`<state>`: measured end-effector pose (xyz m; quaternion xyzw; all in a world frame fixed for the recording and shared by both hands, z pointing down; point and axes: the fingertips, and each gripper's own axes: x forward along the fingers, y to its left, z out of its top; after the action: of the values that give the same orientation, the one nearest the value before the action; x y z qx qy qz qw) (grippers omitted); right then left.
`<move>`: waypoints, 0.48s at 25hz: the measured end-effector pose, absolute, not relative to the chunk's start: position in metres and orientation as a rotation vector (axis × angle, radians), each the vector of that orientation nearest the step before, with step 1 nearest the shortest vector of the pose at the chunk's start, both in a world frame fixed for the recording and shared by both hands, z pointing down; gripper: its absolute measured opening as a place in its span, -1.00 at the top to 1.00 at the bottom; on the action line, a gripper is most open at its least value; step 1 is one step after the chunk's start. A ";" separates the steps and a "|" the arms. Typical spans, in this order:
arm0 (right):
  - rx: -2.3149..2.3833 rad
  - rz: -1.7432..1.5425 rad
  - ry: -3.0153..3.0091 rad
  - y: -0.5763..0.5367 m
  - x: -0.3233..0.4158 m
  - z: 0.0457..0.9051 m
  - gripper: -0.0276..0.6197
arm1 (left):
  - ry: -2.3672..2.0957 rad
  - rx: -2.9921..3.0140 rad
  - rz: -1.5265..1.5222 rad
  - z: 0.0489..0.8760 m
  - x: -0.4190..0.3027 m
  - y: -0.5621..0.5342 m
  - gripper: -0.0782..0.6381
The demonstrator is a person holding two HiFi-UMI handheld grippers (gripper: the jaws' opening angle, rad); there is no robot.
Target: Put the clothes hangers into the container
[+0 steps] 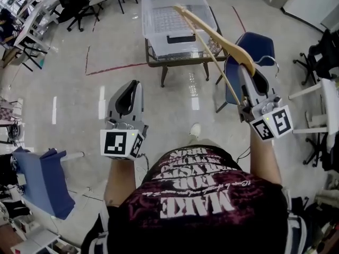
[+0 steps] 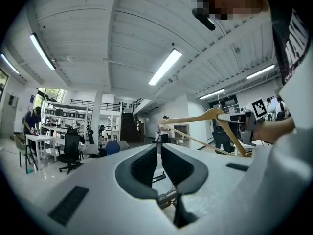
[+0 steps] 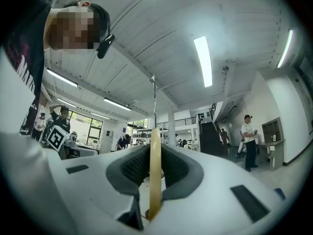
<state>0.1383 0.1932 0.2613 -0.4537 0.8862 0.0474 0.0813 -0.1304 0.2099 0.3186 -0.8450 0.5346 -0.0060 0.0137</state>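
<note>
A wooden clothes hanger with a metal hook is held up in the air, and my right gripper is shut on its body near the hook. In the right gripper view the hanger stands edge-on between the pads of the right gripper. My left gripper is raised at the left, shut, with nothing in it. In its own view the left gripper shows its jaws together, and the hanger appears off to the right. The clear plastic container stands on a low table ahead.
A dark-framed table carries the container. A blue chair stands to its right, beneath the hanger. A blue chair is at the near left. Black office chairs and desks line the far left.
</note>
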 end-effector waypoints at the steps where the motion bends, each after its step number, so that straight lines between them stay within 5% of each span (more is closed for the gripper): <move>1: -1.358 0.141 2.647 0.186 0.143 0.261 0.73 | 1.669 -2.631 -0.019 0.318 -0.126 0.202 0.70; 12: -1.361 0.097 2.615 0.109 0.207 0.264 0.73 | 1.653 -2.606 -0.018 0.298 -0.067 0.113 0.76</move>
<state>0.2071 0.1088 0.2636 -0.4593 0.8825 0.0328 0.0957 -0.0669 0.1131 0.2981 -0.8440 0.5356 -0.0059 0.0279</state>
